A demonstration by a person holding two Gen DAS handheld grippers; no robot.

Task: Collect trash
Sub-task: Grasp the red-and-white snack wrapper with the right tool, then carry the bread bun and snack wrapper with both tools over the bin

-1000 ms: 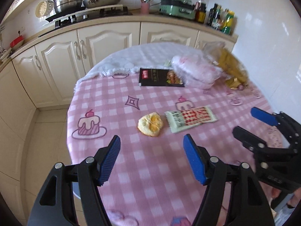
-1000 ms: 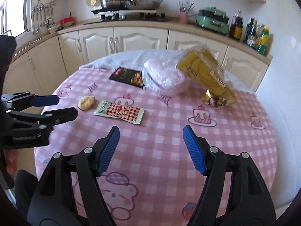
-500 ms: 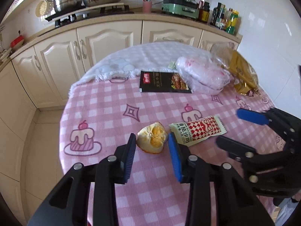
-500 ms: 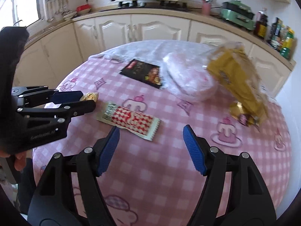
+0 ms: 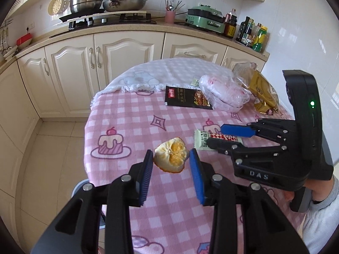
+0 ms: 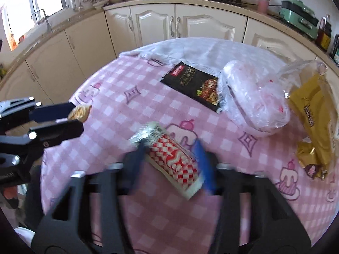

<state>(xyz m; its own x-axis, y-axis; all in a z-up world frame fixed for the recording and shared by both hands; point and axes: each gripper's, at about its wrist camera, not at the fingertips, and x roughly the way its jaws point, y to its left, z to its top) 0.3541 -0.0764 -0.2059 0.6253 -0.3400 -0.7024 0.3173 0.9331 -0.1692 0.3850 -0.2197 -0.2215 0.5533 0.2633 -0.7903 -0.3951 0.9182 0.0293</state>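
An orange peel [image 5: 172,158] lies on the pink checked table. My left gripper [image 5: 171,161] has narrowed around it, a blue pad close on each side; contact is unclear. It also shows in the right wrist view [image 6: 79,112] between the left gripper's fingers [image 6: 53,111]. A red-and-white checked wrapper [image 6: 171,158] lies in the middle. My right gripper [image 6: 169,156] straddles it, blurred, jaws partly closed with the wrapper buckling up between them. The wrapper [image 5: 208,138] and right gripper [image 5: 228,135] also show in the left wrist view.
A black food packet [image 6: 191,85], a clear pink plastic bag [image 6: 254,101] and a gold bag [image 6: 311,120] lie at the table's far side. A white cloth [image 5: 169,72] covers the back edge. Kitchen cabinets [image 5: 95,63] stand beyond; the table edge and floor [image 5: 53,158] are left.
Both grippers moved forward and down onto the table and narrowed: the left around the orange peel, the right around the checked wrapper, which now bulges upward.
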